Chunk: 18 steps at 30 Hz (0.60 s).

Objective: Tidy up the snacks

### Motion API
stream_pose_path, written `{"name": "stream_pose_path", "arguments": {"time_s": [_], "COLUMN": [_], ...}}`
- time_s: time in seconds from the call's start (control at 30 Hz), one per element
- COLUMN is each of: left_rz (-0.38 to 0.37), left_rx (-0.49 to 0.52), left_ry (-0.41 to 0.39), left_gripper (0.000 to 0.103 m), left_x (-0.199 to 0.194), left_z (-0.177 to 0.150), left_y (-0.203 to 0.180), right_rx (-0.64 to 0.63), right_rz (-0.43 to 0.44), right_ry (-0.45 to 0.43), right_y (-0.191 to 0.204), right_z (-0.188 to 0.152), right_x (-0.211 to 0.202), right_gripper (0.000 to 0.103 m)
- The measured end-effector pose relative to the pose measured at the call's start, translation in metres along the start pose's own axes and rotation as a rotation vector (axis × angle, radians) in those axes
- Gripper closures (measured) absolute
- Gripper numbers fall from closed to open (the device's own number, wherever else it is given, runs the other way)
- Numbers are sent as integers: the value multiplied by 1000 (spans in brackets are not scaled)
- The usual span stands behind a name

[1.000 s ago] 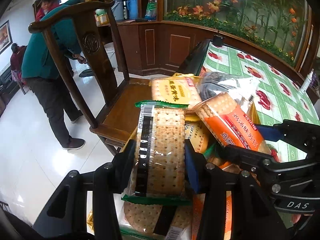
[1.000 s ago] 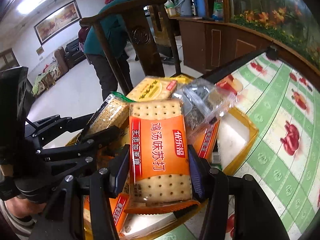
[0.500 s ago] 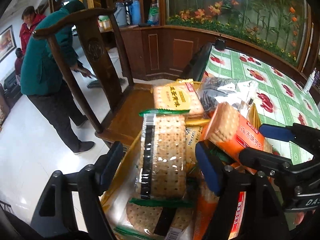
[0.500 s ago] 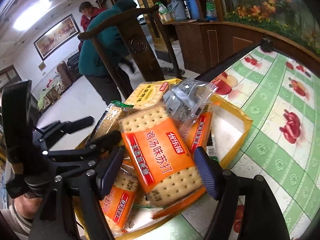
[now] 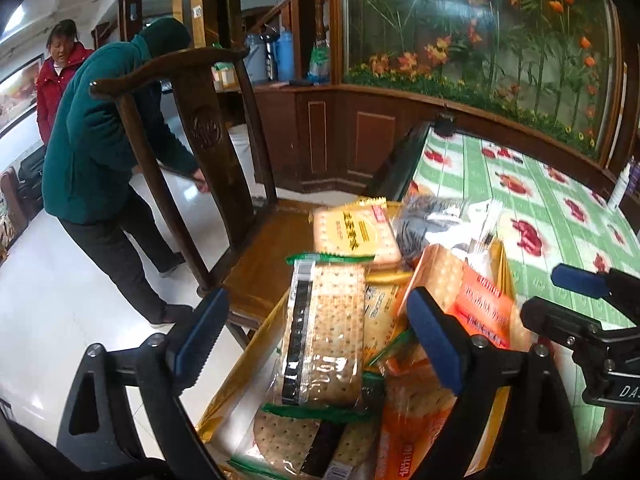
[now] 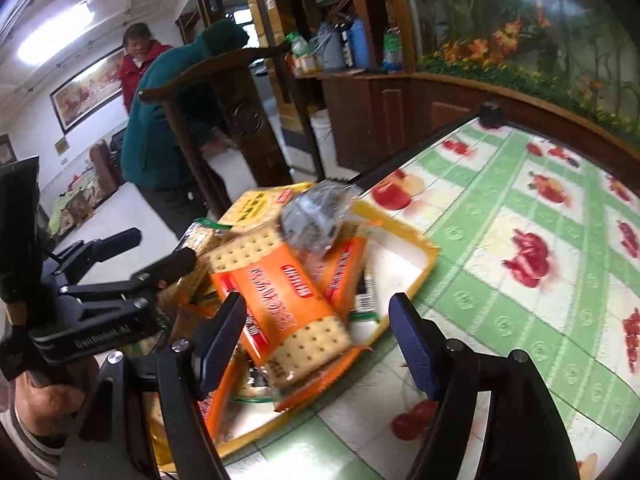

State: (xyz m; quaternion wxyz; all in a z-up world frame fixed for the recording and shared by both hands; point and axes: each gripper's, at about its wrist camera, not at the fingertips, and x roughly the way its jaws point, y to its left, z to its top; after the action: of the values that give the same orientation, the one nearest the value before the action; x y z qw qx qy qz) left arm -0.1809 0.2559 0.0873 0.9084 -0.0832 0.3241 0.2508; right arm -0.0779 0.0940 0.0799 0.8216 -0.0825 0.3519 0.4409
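Nearest the left wrist camera, the left gripper (image 5: 320, 344) stands with its jaws wide apart, its blue pads on either side of a green-edged cracker pack (image 5: 326, 332) but clear of it; that pack lies on top of the heap in the yellow tray (image 5: 236, 376), with another green-trimmed pack of round crackers (image 5: 296, 440) below it. In the right wrist view, the right gripper (image 6: 318, 340) is likewise wide open and holds nothing, its fingers framing an orange soda-cracker pack (image 6: 280, 304) that rests tilted on the pile. More orange packs (image 6: 344, 268) lie beneath and beside that one. Further in, a yellow-labelled cracker pack (image 5: 356, 236) lies at the far end of the heap, just beside a clear bag of dark seeds (image 6: 316, 216). The tray sits at the edge of a table covered with a green-and-white fruit-print cloth (image 6: 520, 240), and part of its white floor (image 6: 396, 264) shows bare at the right side. Beyond the table edge stands a dark carved wooden chair (image 5: 208, 140). Behind the chair a person in a teal jacket (image 5: 100, 140) bends forward, and a woman in a red coat (image 5: 56, 76) stands farther back. A wooden cabinet with artificial flowers (image 5: 480, 52) behind glass runs along the far side
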Motion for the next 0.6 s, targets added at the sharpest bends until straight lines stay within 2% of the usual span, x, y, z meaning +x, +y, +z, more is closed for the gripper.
{"name": "stream_pose_path", "arguments": {"time_s": [0.1, 0.23, 0.3, 0.5, 0.6], "left_rz": [-13, -2, -15, -58, -5], "left_rx": [-17, 1, 4, -4, 23], "left_ry": [-17, -48, -60, -85, -110], "left_gripper": [9, 9, 9, 9, 7], "left_x": [-3, -6, -7, -9, -12], "left_z": [2, 4, 4, 4, 2], "left_y": [-3, -14, -20, -32, -43], "right_rx": [15, 13, 14, 27, 23], "right_rz": [-48, -121, -164, -223, -240], "right_ry": [-29, -65, -70, -120, -120], "right_y": [-7, -13, -16, -23, -25], "right_z": [-1, -4, -6, -17, -20], "right_x": [-8, -18, -21, -36, -38], "right_gripper": [24, 24, 23, 23, 23]}}
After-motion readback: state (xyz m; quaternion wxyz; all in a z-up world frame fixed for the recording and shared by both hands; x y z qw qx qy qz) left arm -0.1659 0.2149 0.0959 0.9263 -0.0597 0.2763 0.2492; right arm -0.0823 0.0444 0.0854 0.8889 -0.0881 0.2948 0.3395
